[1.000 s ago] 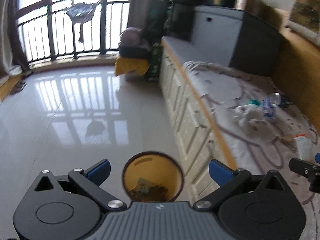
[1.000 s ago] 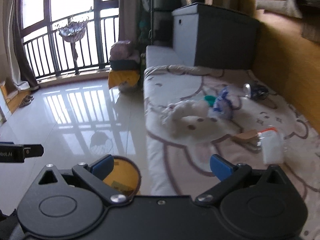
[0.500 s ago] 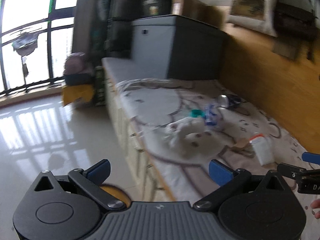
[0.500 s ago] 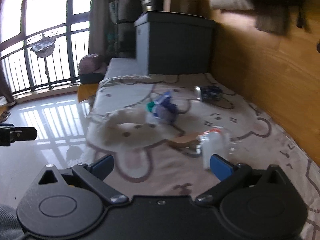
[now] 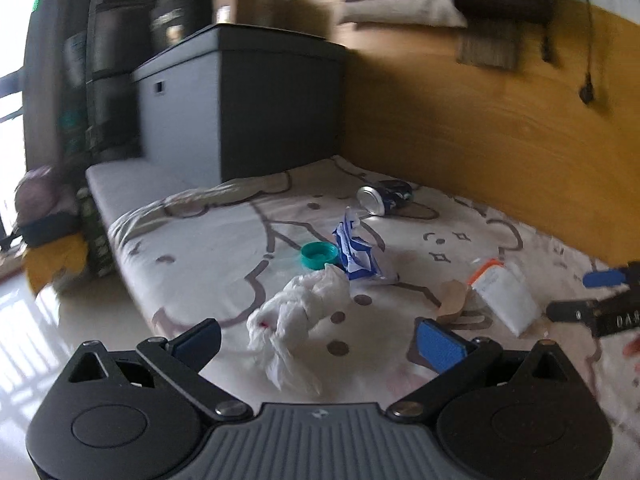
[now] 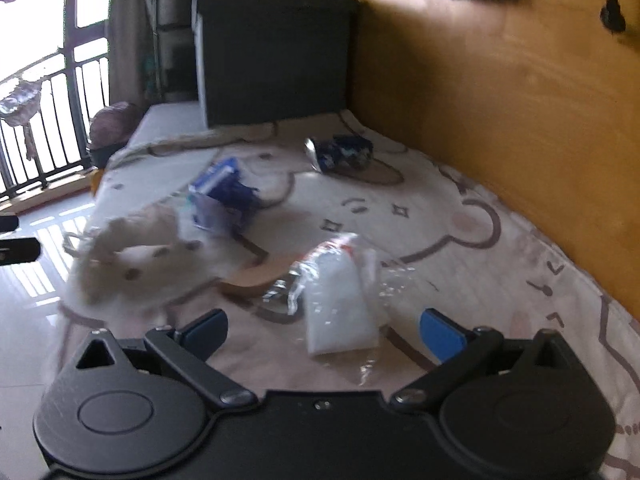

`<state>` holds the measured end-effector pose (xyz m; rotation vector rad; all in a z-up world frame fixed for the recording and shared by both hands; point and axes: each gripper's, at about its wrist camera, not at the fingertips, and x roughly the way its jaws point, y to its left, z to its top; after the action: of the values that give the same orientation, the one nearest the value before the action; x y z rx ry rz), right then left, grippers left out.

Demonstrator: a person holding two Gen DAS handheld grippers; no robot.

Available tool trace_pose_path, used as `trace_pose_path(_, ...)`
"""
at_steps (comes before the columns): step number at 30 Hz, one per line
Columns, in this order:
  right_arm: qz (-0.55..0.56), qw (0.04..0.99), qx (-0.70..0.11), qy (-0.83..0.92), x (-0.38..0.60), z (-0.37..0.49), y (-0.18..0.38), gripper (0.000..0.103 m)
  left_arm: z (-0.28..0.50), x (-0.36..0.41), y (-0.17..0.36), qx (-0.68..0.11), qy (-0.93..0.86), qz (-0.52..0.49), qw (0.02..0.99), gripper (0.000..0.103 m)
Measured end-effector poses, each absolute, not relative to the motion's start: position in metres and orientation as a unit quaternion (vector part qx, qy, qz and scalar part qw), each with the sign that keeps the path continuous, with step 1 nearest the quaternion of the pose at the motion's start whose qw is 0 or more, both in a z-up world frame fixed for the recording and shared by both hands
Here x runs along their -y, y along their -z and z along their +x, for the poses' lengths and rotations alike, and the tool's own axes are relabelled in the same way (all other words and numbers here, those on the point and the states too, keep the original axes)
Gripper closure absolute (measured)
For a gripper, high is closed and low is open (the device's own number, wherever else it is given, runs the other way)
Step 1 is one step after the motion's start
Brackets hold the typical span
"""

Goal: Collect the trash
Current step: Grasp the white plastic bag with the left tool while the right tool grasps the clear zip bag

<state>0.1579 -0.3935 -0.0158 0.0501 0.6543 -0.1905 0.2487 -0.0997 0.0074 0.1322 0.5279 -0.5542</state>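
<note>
The cream bed sheet (image 5: pixel 224 240) is showing a brown line-drawn bear pattern with small dots and stars. A crumpled white plastic bag (image 5: pixel 298 320) is lying near its floor-side edge, a round teal lid (image 5: pixel 319 255) and a blue-and-white crumpled wrapper (image 5: pixel 356 250) beyond it. A dark blue drink can with a silver end (image 5: pixel 384 197) is lying toward the orange-brown wooden wall (image 5: pixel 480 128). A white pouch with an orange-red strip (image 5: pixel 502 294) is sitting beside a tan cardboard scrap (image 5: pixel 452 300). Both grippers' fingertips (image 5: pixel 438 344) are showing blue pads on black frames.

The left hand-held gripper (image 5: pixel 318 340), fingers spread, hovers over a crumpled white bag (image 5: pixel 300 316) (teal cap (image 5: pixel 319 255) beyond).
</note>
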Motion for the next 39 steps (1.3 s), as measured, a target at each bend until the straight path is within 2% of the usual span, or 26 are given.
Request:
trace_pose_path(13, 0.155, 0.92, -0.341, 0.114, 0.43, 0.207, 0.059, 0.0, 0.327, 0.121, 0.022, -0.253, 0.344, 0.159, 0.89, 0.0)
trace_pose_path(19, 0.213, 0.913, -0.336, 0.09, 0.454, 0.216, 0.064, 0.0, 0.355, 0.131, 0.033, -0.281, 0.349, 0.186, 0.874, 0.0)
trace_pose_path(23, 0.258, 0.912, -0.312, 0.064, 0.471, 0.218, 0.067, 0.004, 0.372, 0.133, 0.038, -0.303, 0.347, 0.177, 0.87, 0.0)
trace_pose_path(25, 0.281, 0.91, -0.301, 0.045, 0.478, 0.217, 0.068, 0.011, 0.377, 0.134, 0.04, -0.317, 0.348, 0.166, 0.866, 0.001)
trace_pose_path(26, 0.288, 0.909, -0.299, 0.038, 0.48, 0.216, 0.069, 0.019, 0.379, 0.134, 0.041, -0.321, 0.348, 0.162, 0.865, 0.001)
trace_pose_path(27, 0.297, 0.907, -0.299, 0.028, 0.481, 0.215, 0.069, 0.026, 0.38, 0.135, 0.042, -0.326, 0.349, 0.159, 0.864, 0.003)
trace_pose_path(29, 0.309, 0.902, -0.3, 0.015, 0.481, 0.214, 0.07, 0.03, 0.383, 0.138, 0.045, -0.336, 0.347, 0.155, 0.862, 0.012)
trace_pose_path(30, 0.311, 0.902, -0.3, 0.007, 0.479, 0.214, 0.07, 0.04, 0.385, 0.14, 0.047, -0.344, 0.347, 0.155, 0.859, 0.021)
trace_pose_path(31, 0.316, 0.899, -0.303, -0.003, 0.478, 0.215, 0.071, 0.043, 0.386, 0.141, 0.048, -0.349, 0.347, 0.154, 0.857, 0.025)
trace_pose_path(32, 0.322, 0.897, -0.304, -0.01, 0.477, 0.215, 0.073, 0.043, 0.386, 0.143, 0.049, -0.354, 0.347, 0.152, 0.855, 0.028)
trace_pose_path(34, 0.315, 0.899, -0.304, -0.019, 0.471, 0.216, 0.073, 0.043, 0.385, 0.147, 0.053, -0.367, 0.349, 0.155, 0.848, 0.039)
trace_pose_path(39, 0.301, 0.896, -0.321, -0.054, 0.452, 0.222, 0.072, 0.043, 0.378, 0.149, 0.056, -0.376, 0.332, 0.153, 0.852, 0.045)
